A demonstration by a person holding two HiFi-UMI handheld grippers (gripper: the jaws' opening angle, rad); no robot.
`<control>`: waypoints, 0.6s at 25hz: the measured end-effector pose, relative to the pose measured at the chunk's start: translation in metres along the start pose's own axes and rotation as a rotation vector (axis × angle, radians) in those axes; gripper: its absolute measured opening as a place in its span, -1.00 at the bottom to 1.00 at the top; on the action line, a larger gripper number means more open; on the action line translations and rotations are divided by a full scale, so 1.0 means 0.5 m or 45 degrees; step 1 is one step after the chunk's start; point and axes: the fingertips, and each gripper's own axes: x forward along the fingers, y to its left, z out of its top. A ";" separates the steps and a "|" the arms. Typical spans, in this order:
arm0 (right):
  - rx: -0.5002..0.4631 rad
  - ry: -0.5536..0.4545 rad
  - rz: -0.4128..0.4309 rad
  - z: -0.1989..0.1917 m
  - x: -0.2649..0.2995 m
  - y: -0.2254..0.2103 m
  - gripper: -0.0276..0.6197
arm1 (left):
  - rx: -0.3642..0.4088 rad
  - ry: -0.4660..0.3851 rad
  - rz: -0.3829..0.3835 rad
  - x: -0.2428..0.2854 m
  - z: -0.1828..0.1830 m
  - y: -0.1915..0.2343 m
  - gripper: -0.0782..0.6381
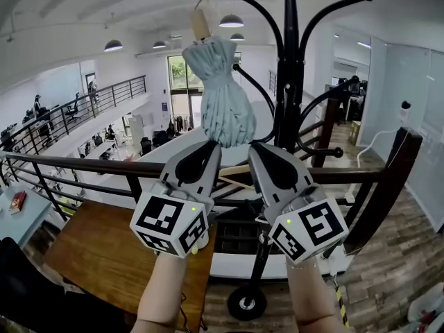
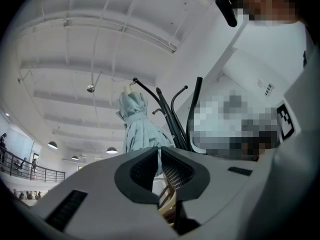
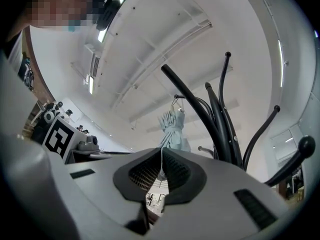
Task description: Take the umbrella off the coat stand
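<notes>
A folded pale blue-green umbrella (image 1: 225, 103) hangs by its loop from an upper hook of the black coat stand (image 1: 289, 82). Just under its lower end, my left gripper (image 1: 211, 145) and right gripper (image 1: 255, 146) are raised side by side, both shut with nothing in them. In the left gripper view the umbrella (image 2: 137, 126) hangs just beyond the shut left gripper (image 2: 159, 149), with the coat stand (image 2: 172, 118) to its right. Seen from the right gripper view, the umbrella (image 3: 174, 131) shows farther off above the shut right gripper (image 3: 161, 149), left of the coat stand (image 3: 220, 116).
A dark railing (image 1: 83, 165) with a wooden top rail runs behind the stand, and a lower office floor lies beyond it. A wooden table (image 1: 104, 255) is at lower left. The stand's round base (image 1: 246, 302) rests on the wood floor. Curved hooks (image 1: 333, 9) jut out around the pole.
</notes>
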 end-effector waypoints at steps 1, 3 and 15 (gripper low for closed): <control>-0.003 -0.004 0.002 0.003 0.004 -0.003 -0.82 | 0.004 -0.004 0.000 0.004 0.003 0.003 -0.71; -0.008 -0.010 0.005 0.006 0.010 -0.006 -0.82 | 0.017 -0.011 0.003 0.008 0.010 0.006 -0.71; -0.071 -0.046 0.024 0.028 0.044 -0.007 -0.82 | -0.075 -0.077 -0.045 0.042 0.085 0.070 -0.10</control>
